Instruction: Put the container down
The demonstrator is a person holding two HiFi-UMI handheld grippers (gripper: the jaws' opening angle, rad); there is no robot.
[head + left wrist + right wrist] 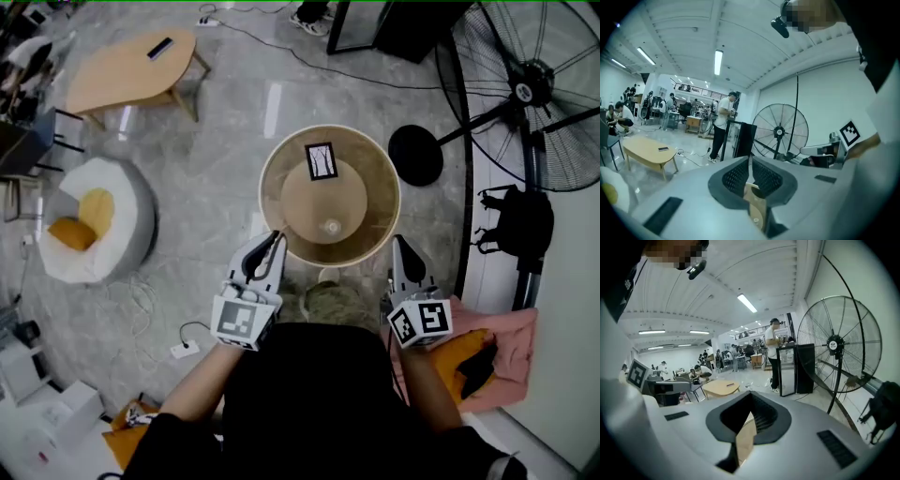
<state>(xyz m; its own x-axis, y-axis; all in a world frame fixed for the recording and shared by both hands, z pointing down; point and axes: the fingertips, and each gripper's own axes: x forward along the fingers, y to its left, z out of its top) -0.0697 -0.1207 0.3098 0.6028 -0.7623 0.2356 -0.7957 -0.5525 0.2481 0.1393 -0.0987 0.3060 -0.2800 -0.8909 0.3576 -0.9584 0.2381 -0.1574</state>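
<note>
Gripping noted on both sides: left gripper [274, 242] and right gripper [400, 246] each hold the near rim of the container [375, 173], one at its near-left, one at its near-right.

Left gripper view: jaws of the left gripper [751, 174] are pressed together on a thin tan edge of the container [757, 208], which stands up between the ribbed pads.

Right gripper view: jaws of the right gripper [749, 417] likewise pinch a tan strip of container [744, 442] wall.

Head view: marker cubes sit nearest, left cube [239, 320] and right cube [419, 322], just ahead of the person's forearms and dark torso. The container is round, tan and open-topped, held up in front of the body over the grey floor. On its bottom lie a black-framed card [321, 160] on the far side and a small pale round piece [330, 226] on the near side.

Near right: pink cloth [514, 349] with something orange and black on it.

Left, mid-distance: white seat [117, 220] with yellow cushions.

Just right of the container: black round base [415, 155]. Beyond it, far right, a large standing fan [534, 89], with a black bag [517, 223] near its pole.

Far left: wooden table [122, 73] carrying a dark flat object [159, 48].
</note>
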